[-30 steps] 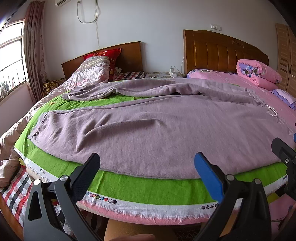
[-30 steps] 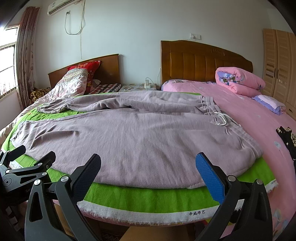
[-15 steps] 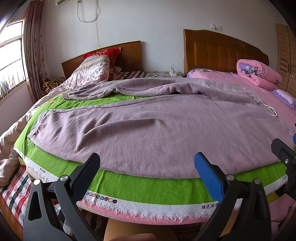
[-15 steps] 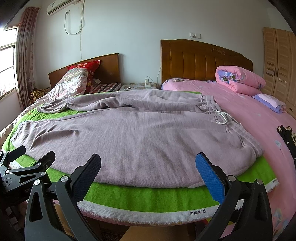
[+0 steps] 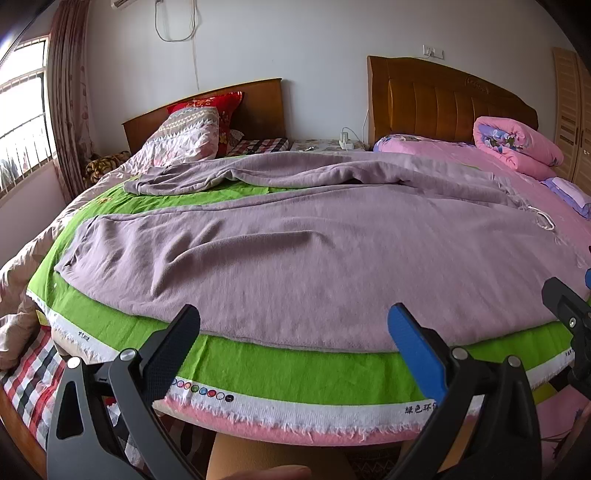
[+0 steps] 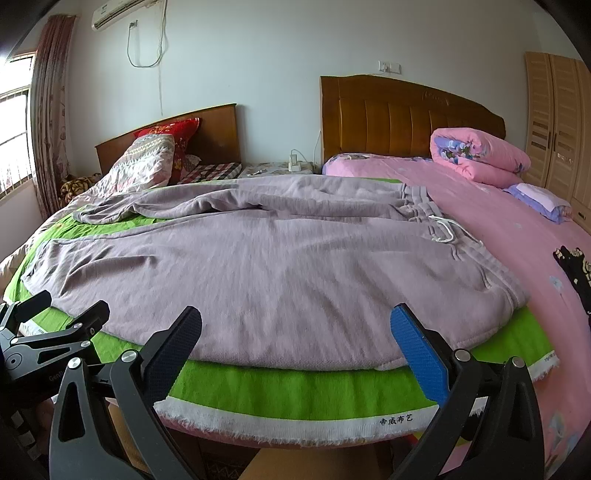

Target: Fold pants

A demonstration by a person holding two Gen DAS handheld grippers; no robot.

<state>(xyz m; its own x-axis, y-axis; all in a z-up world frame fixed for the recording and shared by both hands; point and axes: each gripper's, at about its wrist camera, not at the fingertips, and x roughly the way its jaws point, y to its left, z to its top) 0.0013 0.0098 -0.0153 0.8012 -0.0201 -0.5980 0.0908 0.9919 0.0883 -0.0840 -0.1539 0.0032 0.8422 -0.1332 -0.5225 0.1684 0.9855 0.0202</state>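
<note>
A pair of mauve sweatpants (image 5: 314, 251) is spread sideways across a green cloth (image 5: 295, 373) on the near bed, the waistband with its white drawstring (image 6: 445, 230) lying to the right and the leg cuffs to the left. The near leg lies fairly flat with soft creases; the far leg is rumpled and partly bunched toward a patterned quilt (image 6: 140, 168). The fabric appears thick and fleecy.

The left gripper (image 5: 295, 332) is held just short of the bed's edge, its jaws spread wide with nothing between them. The right gripper (image 6: 295, 332) is held likewise, jaws parted and empty, nearer the waistband end. Each has one black textured pad and one blue one.

The green cloth is edged with a frayed white selvedge (image 6: 295, 417) printed with Chinese characters; a row of coloured dots (image 5: 203, 389) is printed on it in the left view. Behind the pants, a red pillow (image 5: 218, 110) is propped against a wooden headboard (image 5: 258, 103). To the right, a pink sheet (image 6: 517, 236) covers a second bed carrying a rolled pink floral quilt (image 6: 480, 155) before a taller padded headboard (image 6: 399, 114). A wardrobe (image 6: 554, 122) with slatted doors stands at far right, and an air conditioner (image 6: 125, 13) is mounted high on the wall.
</note>
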